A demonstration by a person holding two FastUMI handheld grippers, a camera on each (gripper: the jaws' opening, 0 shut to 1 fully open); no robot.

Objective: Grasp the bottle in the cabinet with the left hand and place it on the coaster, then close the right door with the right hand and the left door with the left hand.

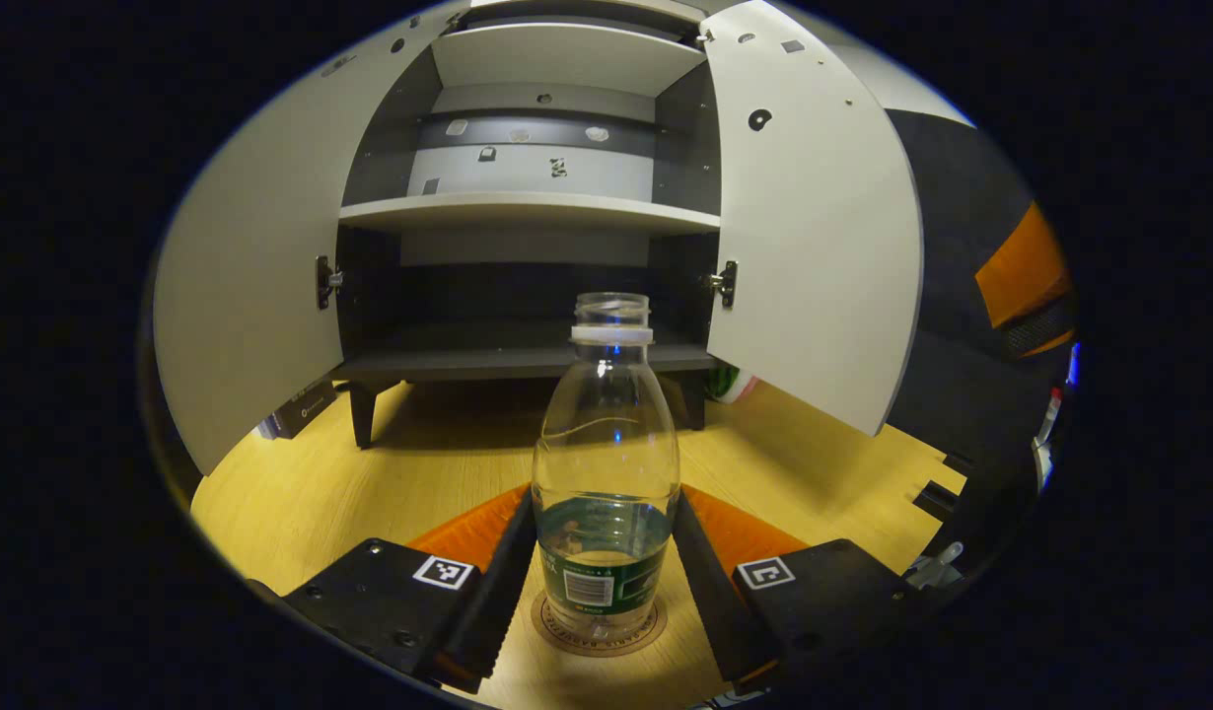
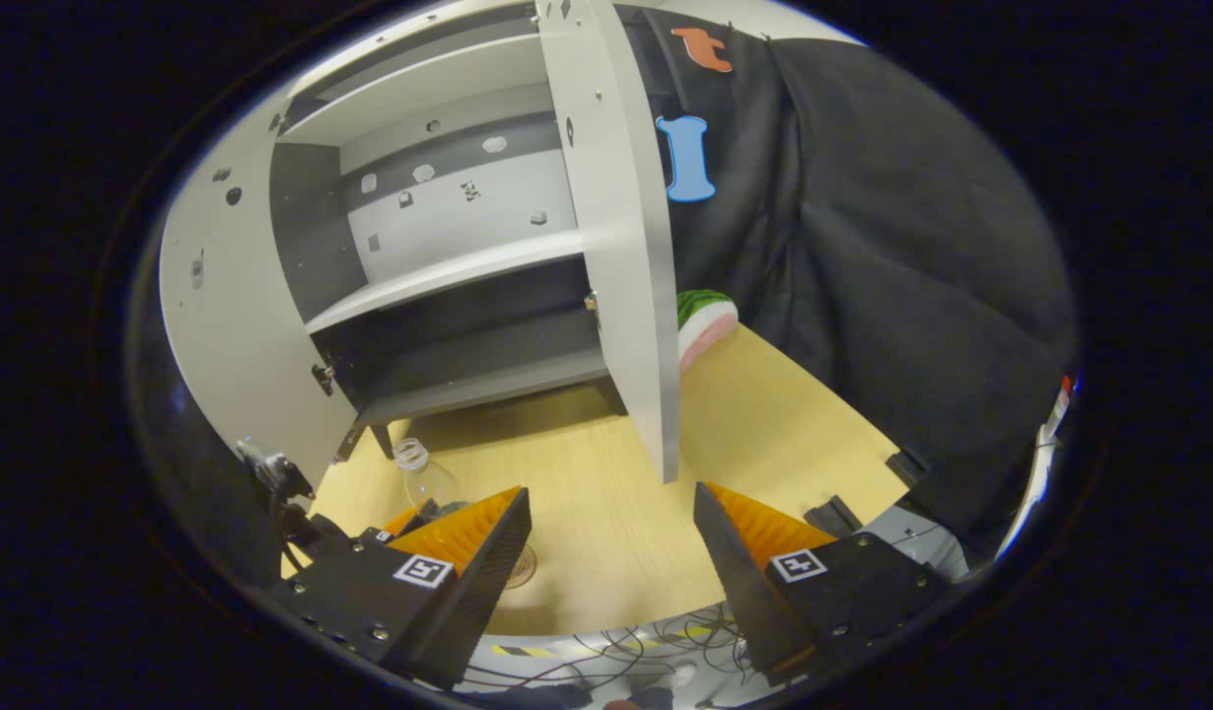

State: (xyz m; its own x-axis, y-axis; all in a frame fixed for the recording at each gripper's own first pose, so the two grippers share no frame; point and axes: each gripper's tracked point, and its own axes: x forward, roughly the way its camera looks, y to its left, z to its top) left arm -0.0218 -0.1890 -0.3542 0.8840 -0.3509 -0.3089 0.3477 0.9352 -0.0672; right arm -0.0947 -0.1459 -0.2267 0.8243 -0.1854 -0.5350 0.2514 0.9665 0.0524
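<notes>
Clear plastic, capless and green-labelled, the bottle [image 1: 606,473] is seen upright at lower centre of the left gripper view, set on the round coaster [image 1: 599,631] on the wooden tabletop [image 1: 311,493]. It is flanked closely by the left tongs [image 1: 604,572]; whether both fingers press on it cannot be told. Behind, the cabinet [image 1: 528,212] is shown with left door [image 1: 251,286] and right door [image 1: 814,227] swung open. In the right gripper view, the right tongs [image 2: 611,542] are held apart over the tabletop, below the right door's edge.
</notes>
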